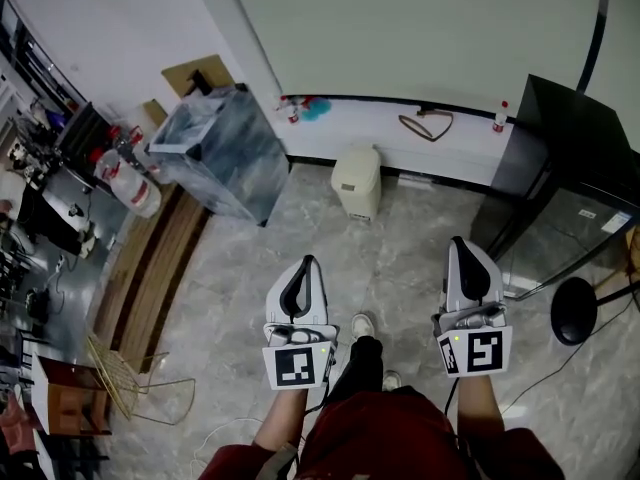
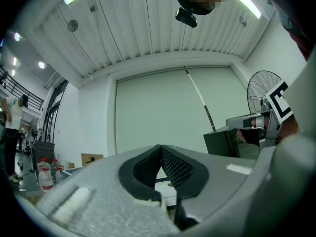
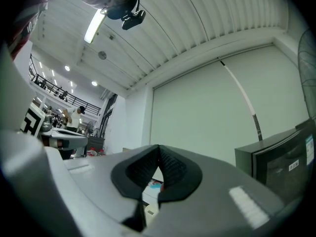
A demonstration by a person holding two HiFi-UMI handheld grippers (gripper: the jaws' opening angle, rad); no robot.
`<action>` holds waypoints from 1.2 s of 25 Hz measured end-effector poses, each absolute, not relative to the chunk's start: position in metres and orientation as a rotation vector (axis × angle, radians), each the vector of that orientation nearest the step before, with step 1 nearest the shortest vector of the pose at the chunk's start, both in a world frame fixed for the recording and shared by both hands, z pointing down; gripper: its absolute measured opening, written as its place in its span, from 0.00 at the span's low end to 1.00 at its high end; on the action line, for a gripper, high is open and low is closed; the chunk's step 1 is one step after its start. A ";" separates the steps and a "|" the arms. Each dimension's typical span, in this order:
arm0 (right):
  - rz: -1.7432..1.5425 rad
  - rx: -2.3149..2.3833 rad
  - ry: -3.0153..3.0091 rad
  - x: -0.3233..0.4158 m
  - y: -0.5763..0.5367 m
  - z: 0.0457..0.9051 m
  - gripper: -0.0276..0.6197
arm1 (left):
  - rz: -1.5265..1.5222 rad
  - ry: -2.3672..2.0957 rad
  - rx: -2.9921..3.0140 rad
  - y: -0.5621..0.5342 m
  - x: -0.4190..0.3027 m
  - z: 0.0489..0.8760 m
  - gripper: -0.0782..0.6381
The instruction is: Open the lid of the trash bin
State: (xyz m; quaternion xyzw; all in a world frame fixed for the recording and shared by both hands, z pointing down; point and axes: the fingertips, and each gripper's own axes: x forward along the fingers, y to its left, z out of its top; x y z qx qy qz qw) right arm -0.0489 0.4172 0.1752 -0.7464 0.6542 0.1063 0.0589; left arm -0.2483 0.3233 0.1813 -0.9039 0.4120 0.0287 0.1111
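Observation:
A small cream trash bin (image 1: pixel 357 181) with its lid down stands on the marble floor against the foot of the white wall, in the head view. My left gripper (image 1: pixel 308 261) and right gripper (image 1: pixel 458 240) are held side by side well short of it, both pointing toward the wall. In the left gripper view the jaws of the left gripper (image 2: pixel 160 147) meet at the tips with nothing between them. The right gripper (image 3: pixel 158 146) looks the same in its own view. Neither gripper view shows the bin.
A plastic-wrapped box (image 1: pixel 220 148) stands left of the bin. On the right are a black cabinet (image 1: pixel 560 168) and a round black stool (image 1: pixel 573 311). Water bottles (image 1: pixel 130 183) and a wire rack (image 1: pixel 125 378) lie far left. The person's shoe (image 1: pixel 362 325) is between the grippers.

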 end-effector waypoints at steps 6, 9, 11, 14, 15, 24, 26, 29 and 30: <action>0.345 -2.283 1.953 -0.025 0.411 0.169 0.04 | 0.075 1.192 -2.667 0.310 -0.228 0.178 0.12; 0.351 -2.289 1.963 -0.016 0.400 0.167 0.04 | 0.108 1.165 -2.663 0.298 -0.214 0.174 0.12; 0.352 -2.294 1.965 -0.011 0.390 0.167 0.04 | 0.093 1.161 -2.677 0.288 -0.207 0.175 0.12; 0.348 -2.304 1.957 -0.003 0.372 0.171 0.04 | 0.114 1.136 -2.687 0.269 -0.195 0.178 0.12; 0.345 -2.307 1.954 0.000 0.365 0.172 0.04 | 0.118 1.126 -2.691 0.262 -0.190 0.180 0.12; 0.320 -2.344 1.960 0.043 0.272 0.176 0.04 | 0.106 1.101 -2.744 0.168 -0.140 0.198 0.12; 0.321 -2.340 1.975 0.048 0.245 0.177 0.04 | 0.103 1.124 -2.749 0.141 -0.135 0.202 0.12; 0.318 -2.333 2.000 0.052 0.210 0.177 0.04 | 0.108 1.150 -2.739 0.105 -0.132 0.203 0.12; 0.315 -2.334 2.005 0.054 0.200 0.177 0.04 | 0.112 1.160 -2.739 0.095 -0.132 0.203 0.12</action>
